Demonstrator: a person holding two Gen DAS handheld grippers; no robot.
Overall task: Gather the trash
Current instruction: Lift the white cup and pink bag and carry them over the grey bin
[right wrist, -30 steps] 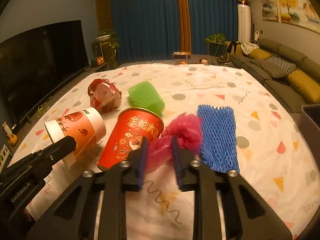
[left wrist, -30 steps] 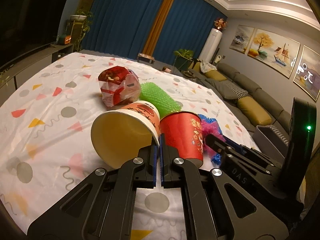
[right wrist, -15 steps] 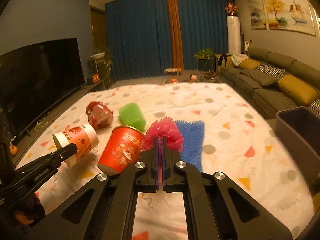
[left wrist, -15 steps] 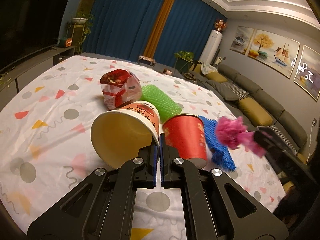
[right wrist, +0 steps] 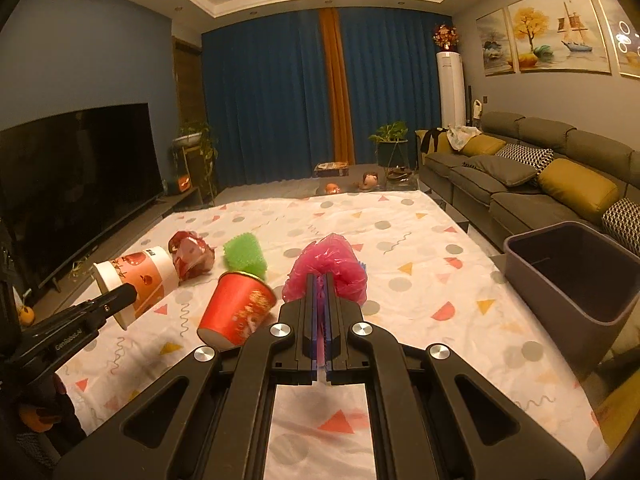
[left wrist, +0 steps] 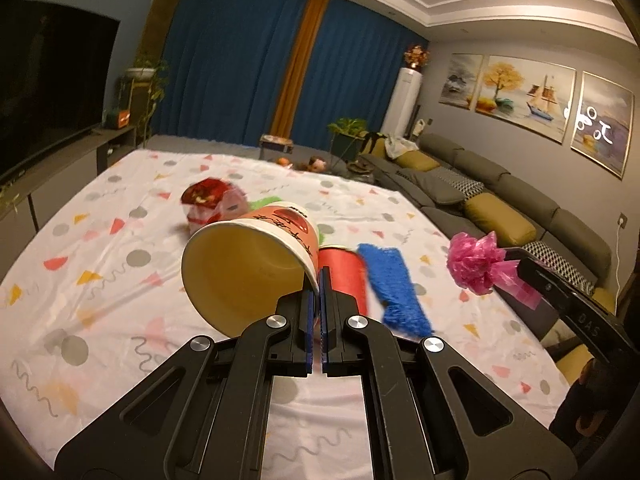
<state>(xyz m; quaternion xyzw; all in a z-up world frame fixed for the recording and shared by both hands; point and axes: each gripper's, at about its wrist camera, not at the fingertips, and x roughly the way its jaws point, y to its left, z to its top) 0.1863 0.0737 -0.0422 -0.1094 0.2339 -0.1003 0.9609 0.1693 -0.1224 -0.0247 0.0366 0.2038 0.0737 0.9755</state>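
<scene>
Left hand-held gripper (left wrist: 319, 280) clamped on paper cup (left wrist: 248, 268) rim, cup lifted; right hand-held gripper (right wrist: 321, 286) pinching pink plastic bag (right wrist: 326, 266) above patterned sheet (right wrist: 420, 280), near grey bin (right wrist: 576, 280).

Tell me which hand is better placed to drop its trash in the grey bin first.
Right. The right gripper holds the pink plastic wad, and the grey bin sits open on its side; the left gripper, pinching the paper cup, is farther away.

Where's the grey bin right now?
In the right wrist view the grey bin stands at the right edge of the patterned sheet, in front of the sofa, to the right of the pink bag the right gripper holds.
</scene>
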